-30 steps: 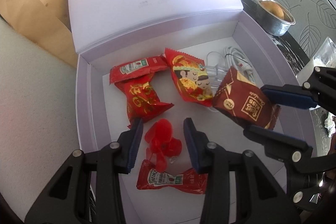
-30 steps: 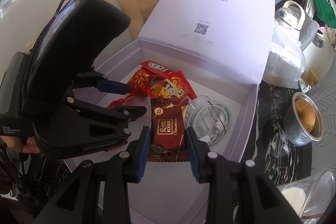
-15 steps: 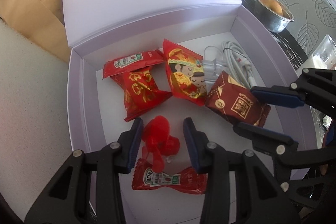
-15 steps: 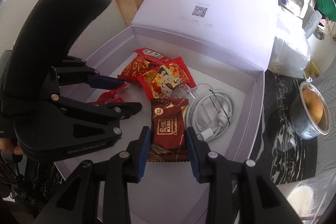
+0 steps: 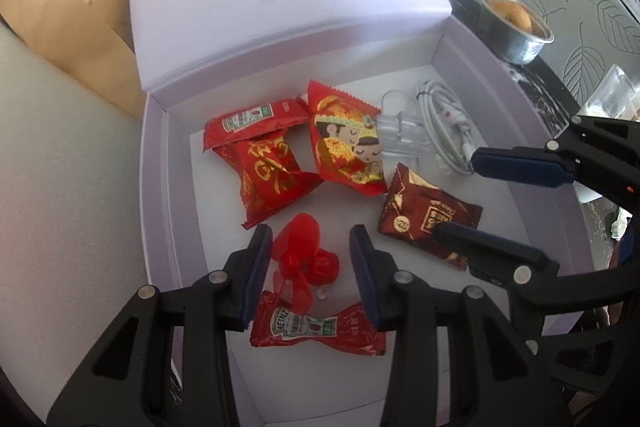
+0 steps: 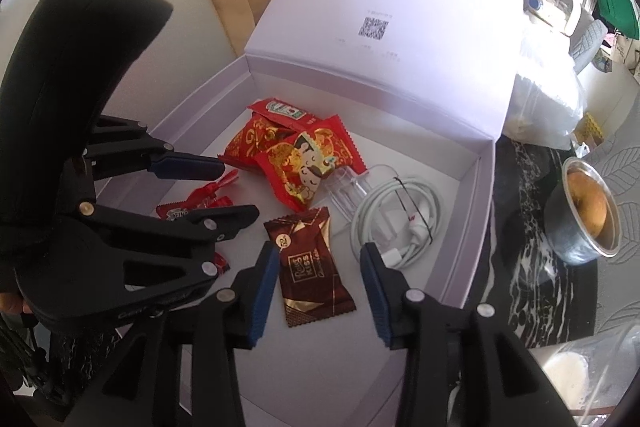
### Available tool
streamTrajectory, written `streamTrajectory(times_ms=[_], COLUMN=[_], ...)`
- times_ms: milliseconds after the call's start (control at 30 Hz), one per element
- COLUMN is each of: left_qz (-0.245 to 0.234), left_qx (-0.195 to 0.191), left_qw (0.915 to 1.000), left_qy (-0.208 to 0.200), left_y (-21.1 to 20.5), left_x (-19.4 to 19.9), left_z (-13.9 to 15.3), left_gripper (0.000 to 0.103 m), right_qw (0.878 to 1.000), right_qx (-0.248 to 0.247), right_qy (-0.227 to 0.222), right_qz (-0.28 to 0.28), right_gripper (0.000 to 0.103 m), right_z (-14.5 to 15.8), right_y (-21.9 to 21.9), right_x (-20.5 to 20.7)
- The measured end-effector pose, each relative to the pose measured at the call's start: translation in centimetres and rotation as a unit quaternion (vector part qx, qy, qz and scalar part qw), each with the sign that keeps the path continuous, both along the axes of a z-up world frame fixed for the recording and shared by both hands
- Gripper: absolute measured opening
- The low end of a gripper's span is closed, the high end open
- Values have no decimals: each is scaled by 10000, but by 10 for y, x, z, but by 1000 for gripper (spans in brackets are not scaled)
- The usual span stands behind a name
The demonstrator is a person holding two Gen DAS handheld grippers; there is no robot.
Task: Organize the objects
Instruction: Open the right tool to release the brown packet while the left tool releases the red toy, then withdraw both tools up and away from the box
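An open lilac box point(image 5: 154, 187) point(image 6: 476, 211) holds red snack packets point(image 5: 346, 143) point(image 6: 304, 167), ketchup sachets point(image 5: 316, 331), a red plastic propeller point(image 5: 304, 259), a coiled white cable point(image 5: 444, 123) point(image 6: 400, 223) and a brown chocolate packet point(image 5: 424, 215) point(image 6: 312, 267). My left gripper point(image 5: 310, 275) point(image 6: 236, 187) is open, its fingers either side of the propeller. My right gripper point(image 6: 320, 287) point(image 5: 472, 195) is open and empty; the chocolate packet lies flat on the box floor between its fingers.
The box lid point(image 6: 392, 11) stands upright at the back. A foil cup with a pastry point(image 6: 588, 215) point(image 5: 516, 23) sits right of the box on the dark marble top. Brown paper bags point(image 5: 68, 23) lean behind on the left. A plastic bag point(image 6: 548, 99) lies behind on the right.
My right gripper has opened and let go of the chocolate packet, which now lies on the box floor. The left gripper has stayed open around the propeller.
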State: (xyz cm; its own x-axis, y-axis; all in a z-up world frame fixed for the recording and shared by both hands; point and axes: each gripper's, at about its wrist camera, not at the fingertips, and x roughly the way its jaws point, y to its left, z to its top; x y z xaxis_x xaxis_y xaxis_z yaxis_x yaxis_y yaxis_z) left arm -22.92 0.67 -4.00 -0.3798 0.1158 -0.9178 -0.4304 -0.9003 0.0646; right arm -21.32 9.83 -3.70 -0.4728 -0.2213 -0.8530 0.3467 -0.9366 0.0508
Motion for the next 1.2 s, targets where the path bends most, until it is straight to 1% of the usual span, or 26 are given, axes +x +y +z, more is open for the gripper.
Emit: streamTrajectory(times_ms=[200,333,367,400,467,533,600,667,700,767,833,1067,1200], left_qz=[-4,54,65,82,128,179,218,247,274,333,386,565,680], left_qx=[49,-16,-19,-20,-33,-18,31,50,58,95,150,267,375], left_qw=[9999,9998,9998,9997,9996,9993,9989,9983,9977,9966,9956,9912,9884], left_qy=[103,193,206,221,254,325,418,527,611,742,836,1165,1304], left_y=[0,-5,0,10,-3,-6,-6,-7,-11,-15,-15,-25,-31], left_x=[8,15,11,6,4,6,4,8,11,16,18,39,50], left_z=[11,15,18,23,29,33,42,50,57,69,77,109,122], left_gripper=[40,50,52,53,58,60,63,68,70,77,81,82,83], right_qw=[9999,9994,9992,9990,9986,9983,9979,9975,9972,9965,9957,9918,9891], right_qx=[93,261,295,318,368,386,384,381,382,385,405,401,401], right_qy=[128,180,198,224,277,333,411,494,546,645,746,1108,1327], right_qz=[-67,-169,-194,-208,-257,-293,-317,-334,-345,-358,-384,-499,-497], right_gripper=[42,42,42,43,48,51,52,54,54,57,60,61,61], right_z=[16,23,26,22,27,29,31,34,38,46,55,86,104], right_y=[7,4,4,11,13,14,14,13,13,14,15,17,15], right_x=[3,4,5,9,9,6,5,6,8,12,17,37,53])
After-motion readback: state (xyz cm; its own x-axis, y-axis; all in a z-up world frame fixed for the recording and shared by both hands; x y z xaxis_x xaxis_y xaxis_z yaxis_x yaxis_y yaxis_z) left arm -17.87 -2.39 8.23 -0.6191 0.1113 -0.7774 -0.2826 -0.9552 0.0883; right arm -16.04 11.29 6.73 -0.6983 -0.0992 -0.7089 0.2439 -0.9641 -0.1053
